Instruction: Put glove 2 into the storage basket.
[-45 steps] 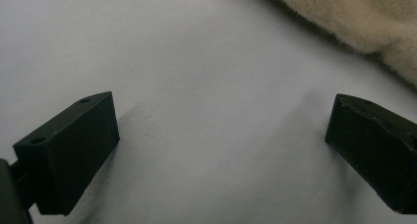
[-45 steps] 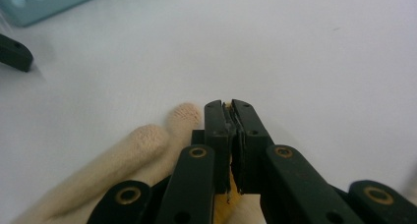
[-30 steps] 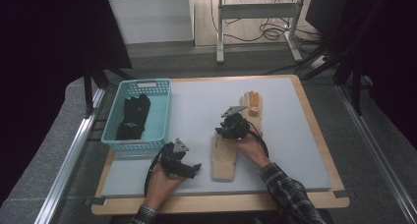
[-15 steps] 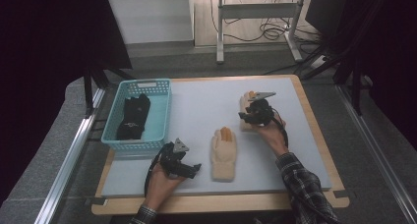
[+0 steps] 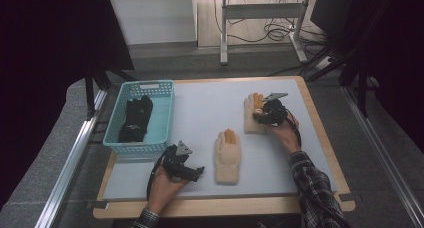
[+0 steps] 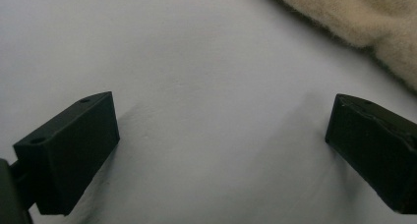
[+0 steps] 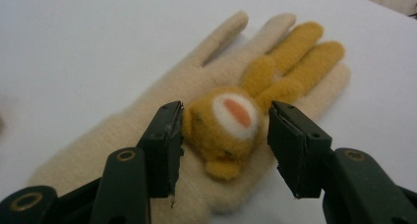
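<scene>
Jaws of the right hand-held gripper [image 7: 221,135] are standing apart either side of the orange animal face [image 7: 227,120] sewn on the far glove [image 7: 196,121], pads not pressing it; they have just been opening, with that face between them but ungripped. A second ago this hand-held gripper was hovering at the near glove [image 5: 227,155] in mid-bench; now it is sitting over the far glove [image 5: 254,113] towards the bench's right side, so the person is, I judge, lining up a pick of that glove, and the near one is lying flat on the bench, untouched. The left hand-held gripper [image 5: 192,172] is resting near the front edge, jaws spread wide over bare white bench [image 6: 206,86], nothing between them; cream fleece [image 6: 364,22] is showing at the corner of its view. Farther left, the teal basket [image 5: 112,138] is holding dark gloves [image 5: 136,119], which suggests the cream pair is bound there too. No brand, label or writing is readable anywhere; a pale mark on the dark gloves is too small to make out.
</scene>
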The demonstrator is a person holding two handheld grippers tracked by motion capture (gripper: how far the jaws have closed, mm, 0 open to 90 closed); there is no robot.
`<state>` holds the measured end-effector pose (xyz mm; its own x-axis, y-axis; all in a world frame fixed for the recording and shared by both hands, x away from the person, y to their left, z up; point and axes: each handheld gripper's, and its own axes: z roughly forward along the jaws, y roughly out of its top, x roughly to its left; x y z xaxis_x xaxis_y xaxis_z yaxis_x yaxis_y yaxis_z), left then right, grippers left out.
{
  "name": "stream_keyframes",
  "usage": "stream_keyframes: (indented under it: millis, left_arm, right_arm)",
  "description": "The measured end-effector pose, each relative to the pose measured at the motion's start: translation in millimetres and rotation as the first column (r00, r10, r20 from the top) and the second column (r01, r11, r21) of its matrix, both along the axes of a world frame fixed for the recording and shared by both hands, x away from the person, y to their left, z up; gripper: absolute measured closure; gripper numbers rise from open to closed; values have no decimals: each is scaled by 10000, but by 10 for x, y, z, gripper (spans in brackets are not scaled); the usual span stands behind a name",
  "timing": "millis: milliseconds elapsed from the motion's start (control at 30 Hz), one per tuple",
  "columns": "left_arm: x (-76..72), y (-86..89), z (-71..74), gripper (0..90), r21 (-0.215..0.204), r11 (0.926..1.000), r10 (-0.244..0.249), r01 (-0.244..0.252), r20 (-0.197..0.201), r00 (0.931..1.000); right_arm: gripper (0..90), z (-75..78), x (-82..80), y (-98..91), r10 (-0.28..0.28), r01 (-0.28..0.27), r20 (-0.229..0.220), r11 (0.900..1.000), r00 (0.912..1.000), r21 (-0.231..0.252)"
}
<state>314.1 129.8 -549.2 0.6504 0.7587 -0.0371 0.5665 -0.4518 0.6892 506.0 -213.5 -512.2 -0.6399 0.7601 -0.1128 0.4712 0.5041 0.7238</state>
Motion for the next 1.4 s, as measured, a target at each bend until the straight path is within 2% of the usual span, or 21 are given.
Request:
stream_keyframes:
  millis: [100,200,267,467,733,1167,1300,1400]
  left_arm:
    - [0,0,0,0,7,10000,-9,9,-4,10000]
    - [1,0,0,0,9,10000,-8,8,-3,10000]
    - [1,0,0,0,0,10000,-1,1,-2,10000]
    - [0,0,0,0,-1,10000,0,0,0,10000]
    - [0,0,0,0,0,10000,0,0,-2,10000]
    - [0,0,1,0,16,10000,-7,7,-6,10000]
    - [0,0,0,0,6,10000,1,-1,-4,10000]
    - [1,1,2,0,35,10000,-14,14,7,10000]
  right_arm:
    - [470,-58,35,-45,153,-148,-134,9992,9998,371]
    - [480,-116,46,-29,295,-293,-56,9990,9996,343]
    - [540,-117,50,-26,107,-101,-109,9987,9999,503]
    - [628,-66,16,-4,-95,101,-182,9994,9998,326]
    - [634,80,-92,-58,-276,285,-125,9962,9995,828]
    - [632,478,-558,25,480,-491,114,9895,9988,1359]
    - [632,630,-746,45,677,-687,119,9802,9976,1860]
    - [631,699,-919,94,901,-910,137,9762,9958,1968]
